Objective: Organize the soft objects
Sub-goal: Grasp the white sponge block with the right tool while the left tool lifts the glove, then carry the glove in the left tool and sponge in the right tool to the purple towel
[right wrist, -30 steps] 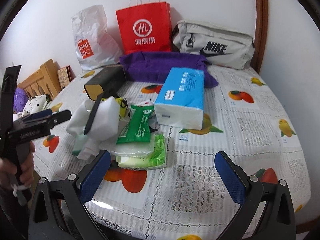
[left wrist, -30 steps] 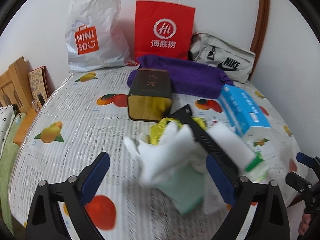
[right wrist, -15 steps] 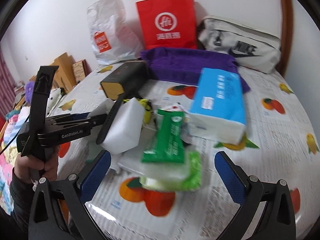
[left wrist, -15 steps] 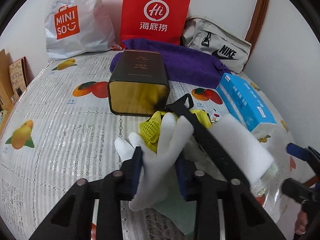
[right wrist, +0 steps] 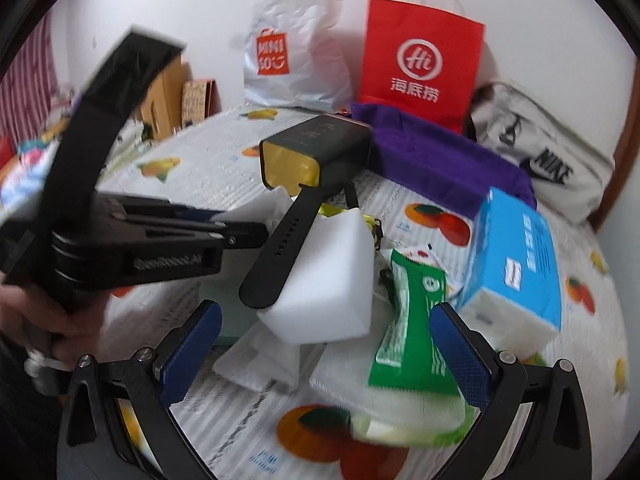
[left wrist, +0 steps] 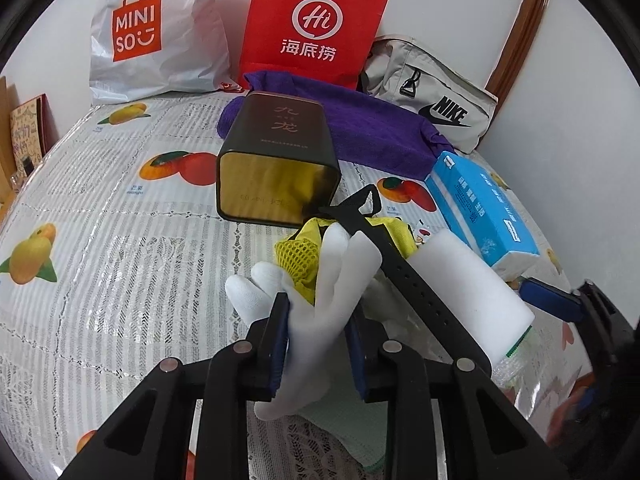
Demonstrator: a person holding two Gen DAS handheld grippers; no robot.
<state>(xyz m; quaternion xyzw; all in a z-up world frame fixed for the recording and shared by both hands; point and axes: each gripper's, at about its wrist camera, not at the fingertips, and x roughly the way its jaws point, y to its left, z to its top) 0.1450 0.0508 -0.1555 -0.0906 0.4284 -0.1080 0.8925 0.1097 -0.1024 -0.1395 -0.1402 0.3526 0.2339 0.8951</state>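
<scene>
A white glove [left wrist: 320, 300] lies in a small heap of soft things near the front of a round table [left wrist: 120, 240] covered in a fruit-print cloth. The left gripper [left wrist: 318, 344] reaches in low from the near edge, its blue-padded fingers [left wrist: 280, 340] pressed against both sides of the glove's palm, clamping it. Yellow mesh [left wrist: 300, 256] shows just behind the glove, and a black strap [left wrist: 400, 276] lies across a white foam block [right wrist: 324, 276] beside it. The right gripper [right wrist: 326, 356] hovers over the heap from the other side, jaws spread wide and holding nothing, framing the foam block and a green packet [right wrist: 412, 320]. A blue tissue pack [right wrist: 516, 256] sits to the right; a dark tin [left wrist: 280, 164] lies on its side behind the heap, before a purple towel [left wrist: 360, 128].
</scene>
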